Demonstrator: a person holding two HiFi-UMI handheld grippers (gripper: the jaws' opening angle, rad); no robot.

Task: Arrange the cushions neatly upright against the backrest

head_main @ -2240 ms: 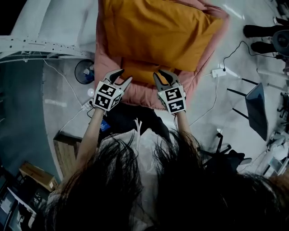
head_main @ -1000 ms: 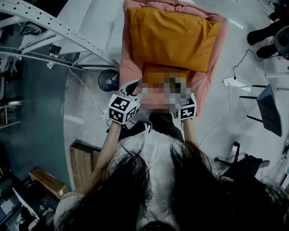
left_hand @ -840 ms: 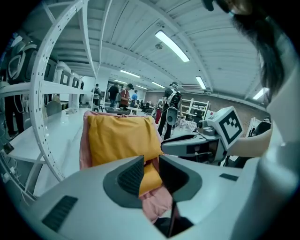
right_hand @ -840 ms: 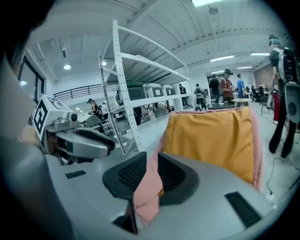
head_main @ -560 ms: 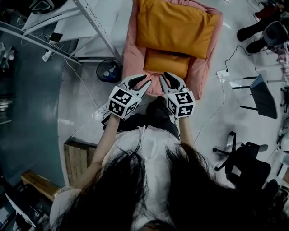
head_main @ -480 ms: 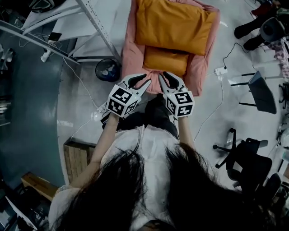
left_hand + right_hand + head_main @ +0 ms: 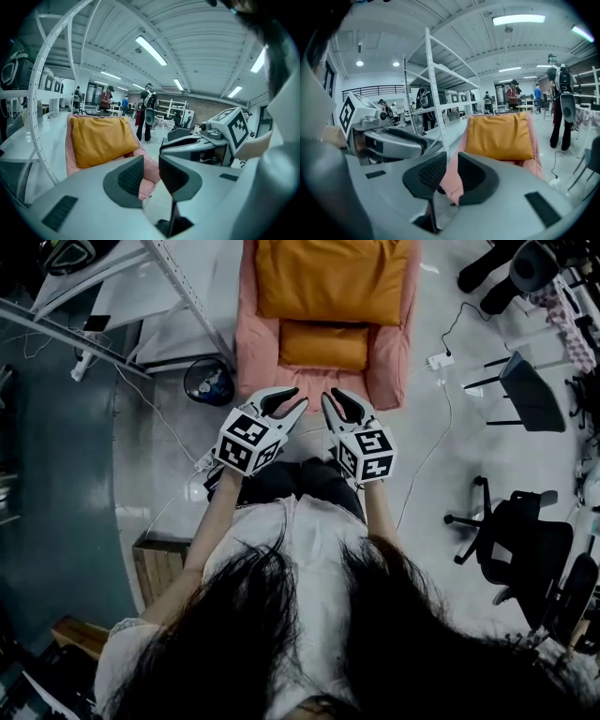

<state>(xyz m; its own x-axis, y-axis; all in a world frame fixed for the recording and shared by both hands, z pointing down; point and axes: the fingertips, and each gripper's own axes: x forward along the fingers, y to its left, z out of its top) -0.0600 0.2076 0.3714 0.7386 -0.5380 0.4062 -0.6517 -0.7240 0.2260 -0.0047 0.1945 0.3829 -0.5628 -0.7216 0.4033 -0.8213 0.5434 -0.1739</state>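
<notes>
A pink armchair [image 7: 255,343] stands ahead of me on the floor. A large orange cushion [image 7: 328,277] stands upright against its backrest, and a smaller orange cushion [image 7: 323,343] lies in front of it on the seat. My left gripper [image 7: 286,401] and right gripper [image 7: 333,401] hover side by side short of the chair's front edge. Each is open by a narrow gap, with nothing between the jaws. In the left gripper view the large cushion [image 7: 101,140] shows beyond the left gripper [image 7: 151,171]. The right gripper view shows the large cushion [image 7: 499,136] past the right gripper [image 7: 452,173].
A metal shelving rack [image 7: 178,287] stands left of the chair, with a round blue bin [image 7: 208,382] at its foot. A power strip [image 7: 438,360] and cable lie to the right, near a folding chair [image 7: 525,390] and office chair [image 7: 525,549]. People stand far behind.
Both grippers have drawn back from the chair's front edge, and the chair now sits farther away and smaller in the head view. The cushions have not moved.
</notes>
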